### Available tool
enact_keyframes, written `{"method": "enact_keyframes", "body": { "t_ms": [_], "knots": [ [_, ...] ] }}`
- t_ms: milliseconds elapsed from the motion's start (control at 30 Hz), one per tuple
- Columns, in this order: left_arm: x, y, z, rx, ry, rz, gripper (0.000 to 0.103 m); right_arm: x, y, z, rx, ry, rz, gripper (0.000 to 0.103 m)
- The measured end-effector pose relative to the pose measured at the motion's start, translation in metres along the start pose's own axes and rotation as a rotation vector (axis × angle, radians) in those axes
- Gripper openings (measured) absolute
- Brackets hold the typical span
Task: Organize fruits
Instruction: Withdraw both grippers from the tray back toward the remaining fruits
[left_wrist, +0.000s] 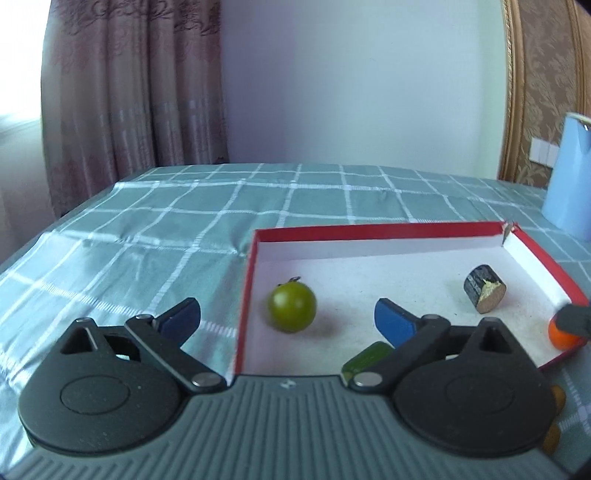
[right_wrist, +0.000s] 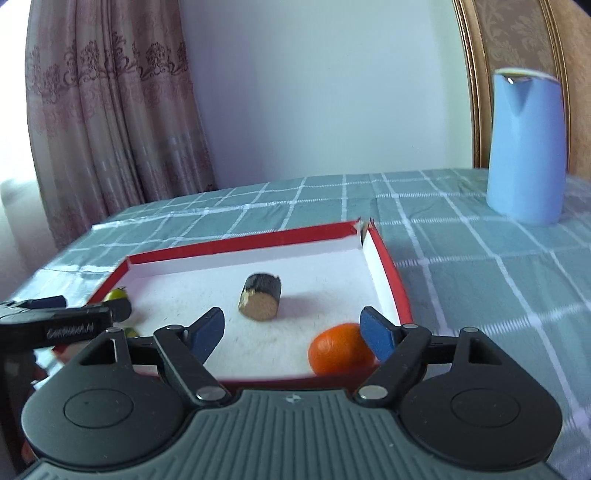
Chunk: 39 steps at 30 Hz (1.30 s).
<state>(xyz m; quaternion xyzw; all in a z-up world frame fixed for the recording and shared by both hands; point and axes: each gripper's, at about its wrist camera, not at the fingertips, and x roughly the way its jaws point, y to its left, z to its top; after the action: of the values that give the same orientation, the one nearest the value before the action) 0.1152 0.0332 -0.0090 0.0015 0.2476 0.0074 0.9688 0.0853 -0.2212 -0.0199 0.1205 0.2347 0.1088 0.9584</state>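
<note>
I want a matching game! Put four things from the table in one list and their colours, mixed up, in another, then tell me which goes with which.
Things:
1. round fruit with a stem
2. small citrus fruit
3. jug
4. box rim

Colours:
A. light blue
B. red
C. green
D. orange

Pairs: 1-C, 2-D, 3-A, 4-B
</note>
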Motion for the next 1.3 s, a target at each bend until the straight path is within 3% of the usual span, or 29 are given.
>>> {"method": "enact_keyframes", "body": {
  "t_ms": [267,400,633,767,900,1100,1233,1300],
  "knots": [
    [-0.019,0.015,-0.015,-0.040,-0.016,-0.012,0.103,-0.045,-0.026,-0.031,0.020,-0.022,0.050,0.081],
    [-0.022,0.012,-0.017,-0.023,-0.030,-0.015,0.103,-0.037,-0.015,-0.042,-0.071,0.050,0.035,0.081],
    [-0.020,0.008,-0.018,-0.001,-0.013,-0.021,0.103,-0.026,0.003,-0.040,-0.094,0.059,0.060,0.080],
    [-0.022,0.006,-0.019,0.017,-0.024,-0.020,0.103,-0.019,0.016,-0.038,-0.135,0.060,0.057,0.075],
    [-0.022,0.006,-0.019,0.019,-0.027,-0.020,0.103,-0.018,0.026,-0.037,-0.176,0.047,0.043,0.057],
    [-0.023,0.007,-0.020,0.015,-0.023,-0.023,0.103,-0.028,0.017,-0.041,-0.148,0.063,0.082,0.056],
    [-0.024,0.006,-0.020,0.017,-0.025,-0.030,0.103,-0.040,0.012,-0.046,-0.129,0.092,0.156,0.056],
    [-0.023,0.005,-0.021,0.021,-0.020,-0.034,0.103,-0.042,0.013,-0.048,-0.131,0.085,0.123,0.056]
  ]
}}
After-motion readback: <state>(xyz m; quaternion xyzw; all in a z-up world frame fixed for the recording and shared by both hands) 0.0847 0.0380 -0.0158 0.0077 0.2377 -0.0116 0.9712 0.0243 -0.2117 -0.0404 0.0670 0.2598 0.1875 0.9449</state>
